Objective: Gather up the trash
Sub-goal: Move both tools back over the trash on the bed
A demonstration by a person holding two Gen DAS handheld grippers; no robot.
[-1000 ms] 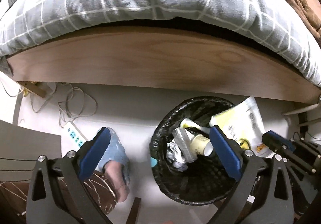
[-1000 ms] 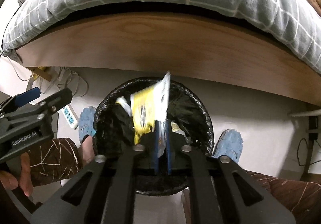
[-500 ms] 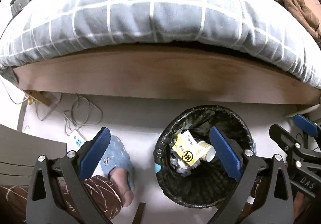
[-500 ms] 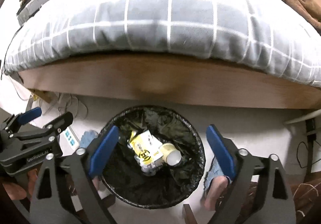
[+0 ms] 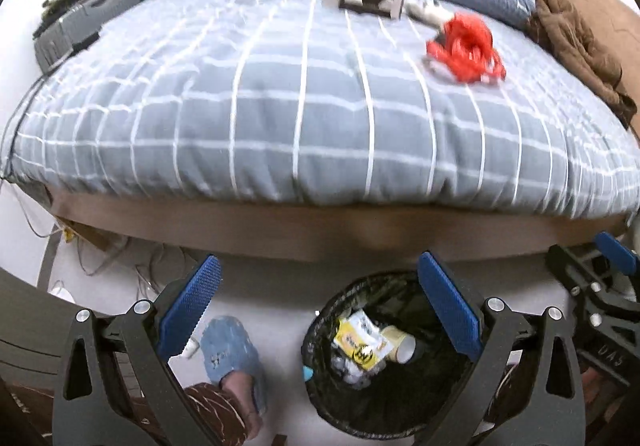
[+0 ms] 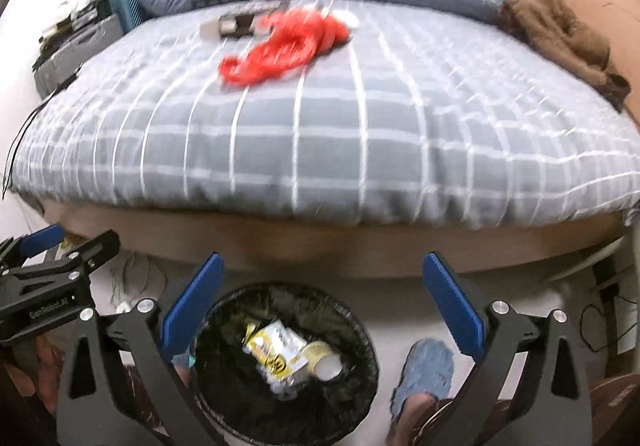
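Left wrist view: left gripper point(image 5: 318, 310) fingers spread wide, empty; bin point(image 5: 328, 398) below the right finger, yellow wrapper point(image 5: 362, 338) inside.
Right wrist view: right gripper point(image 6: 322, 304) fingers have just been opening, nothing between; bin point(image 6: 224, 402) directly beneath.
Risk: red tangle point(image 6: 284, 46) on the bed, blurred, possibly cord; strands could slip the fingers.

Bin liner point(image 6: 224, 310): glossy, crinkled black plastic.
Snack wrapper point(image 6: 276, 346): shiny yellow-and-white film.
Paper cup point(image 6: 324, 360): matt, cream.
Duvet point(image 6: 320, 142): soft grey checked cloth.
Bed frame point(image 5: 320, 234): smooth brown wood.
Slipper point(image 5: 228, 346): fuzzy blue fabric.
Gripper pads point(image 5: 192, 302): blue, finely knurled.
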